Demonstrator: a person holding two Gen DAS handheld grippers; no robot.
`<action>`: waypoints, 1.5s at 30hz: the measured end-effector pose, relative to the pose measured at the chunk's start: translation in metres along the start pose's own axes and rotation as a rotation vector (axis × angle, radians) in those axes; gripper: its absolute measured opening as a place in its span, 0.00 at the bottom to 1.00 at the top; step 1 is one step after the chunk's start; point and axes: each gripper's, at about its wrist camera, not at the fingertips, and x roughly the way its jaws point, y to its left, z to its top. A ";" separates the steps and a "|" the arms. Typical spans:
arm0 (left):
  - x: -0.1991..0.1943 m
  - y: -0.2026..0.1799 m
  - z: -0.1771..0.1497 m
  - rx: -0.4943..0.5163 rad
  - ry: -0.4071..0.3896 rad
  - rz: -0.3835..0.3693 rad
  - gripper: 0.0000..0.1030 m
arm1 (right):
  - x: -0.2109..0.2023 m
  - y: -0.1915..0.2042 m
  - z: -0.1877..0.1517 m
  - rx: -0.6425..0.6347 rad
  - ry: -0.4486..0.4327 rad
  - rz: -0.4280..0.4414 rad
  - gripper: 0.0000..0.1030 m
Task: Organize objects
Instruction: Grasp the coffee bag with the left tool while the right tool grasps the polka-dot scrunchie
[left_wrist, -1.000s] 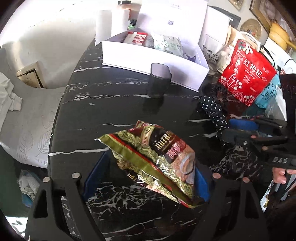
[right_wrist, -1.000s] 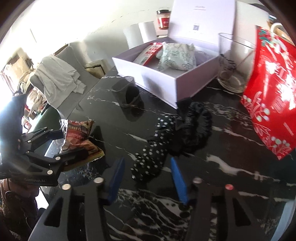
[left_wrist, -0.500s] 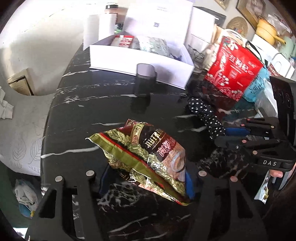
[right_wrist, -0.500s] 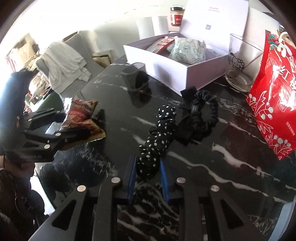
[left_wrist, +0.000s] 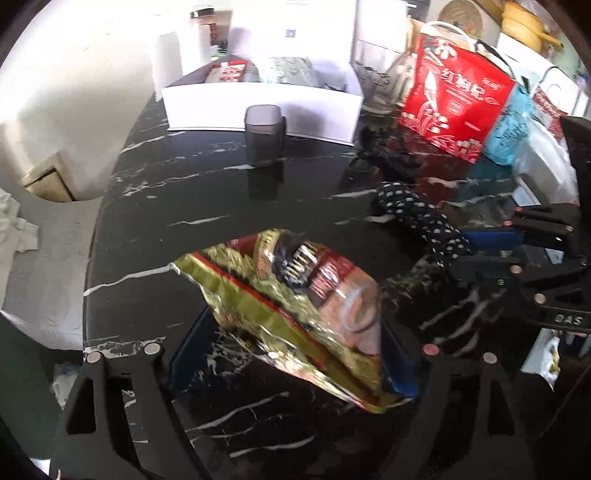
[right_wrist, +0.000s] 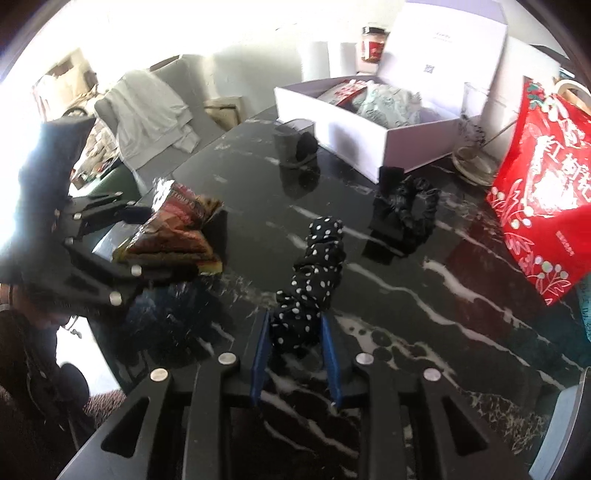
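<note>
Black marble table (right_wrist: 424, 295), left gripper (left_wrist: 291, 354) clamping snack packet (left_wrist: 295, 295), right gripper (right_wrist: 295, 354) pinching polka-dot scrunchie (right_wrist: 314, 280)

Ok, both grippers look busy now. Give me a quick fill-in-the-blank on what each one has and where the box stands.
1. The left gripper is shut on the ____.
2. The right gripper pinches a black scrunchie patterned with white ____.
3. The plain black scrunchie lies on the table, held by ____ gripper.
4. The white box stands with its lid ____.

Missing words: snack packet; dots; neither; open
</note>
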 end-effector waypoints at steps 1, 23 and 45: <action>0.001 0.001 0.001 -0.012 -0.006 0.000 0.81 | 0.000 -0.002 0.001 0.016 -0.012 -0.011 0.34; 0.017 -0.011 0.009 -0.043 -0.079 0.092 0.88 | 0.018 -0.005 0.005 0.077 -0.068 -0.011 0.39; -0.003 -0.025 0.021 -0.055 -0.051 0.029 0.57 | 0.009 -0.015 0.013 0.121 -0.032 0.096 0.15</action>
